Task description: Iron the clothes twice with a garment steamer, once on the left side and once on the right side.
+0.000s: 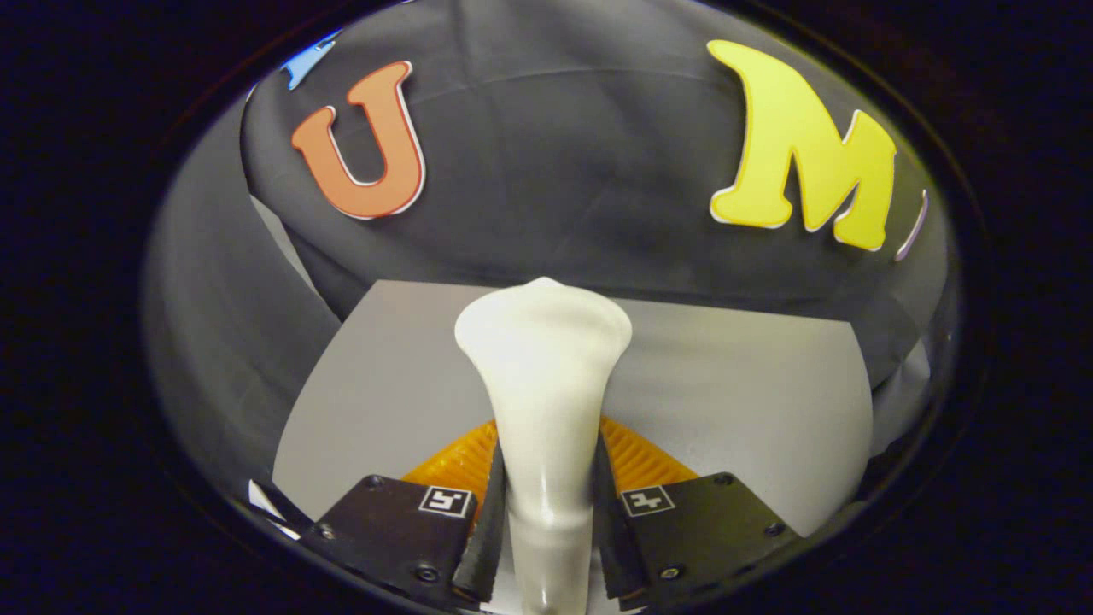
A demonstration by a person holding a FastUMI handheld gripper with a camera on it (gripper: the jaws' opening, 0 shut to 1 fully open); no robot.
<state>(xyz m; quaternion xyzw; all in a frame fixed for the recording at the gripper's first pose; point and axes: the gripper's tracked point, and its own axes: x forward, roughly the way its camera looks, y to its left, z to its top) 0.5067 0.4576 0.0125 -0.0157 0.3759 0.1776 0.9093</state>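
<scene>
The steamer [543, 384] is held upright between the fingers of the gripper [546, 521], which are clamped on its narrow handle from the left and the right; its wider head flares out just beyond the fingertips, toward the far side. Beneath and beyond it a pale grey tabletop [726, 393] is seen, and farther off the dark cloth wall of the booth [555, 171] hangs in folds.

No garment can be made out ahead of the steamer, so it is judged that the ironing passes have not yet been started, or that the steamer is being carried between them.

The handle is smooth, glossy and tapered, and it is gripped low down with most of the body standing beyond the fingers. A slip or a twist within the grip is therefore the likeliest fault if the head is pressed hard or swung quickly. Were the head tilted, a pass on one side could be missed.
</scene>
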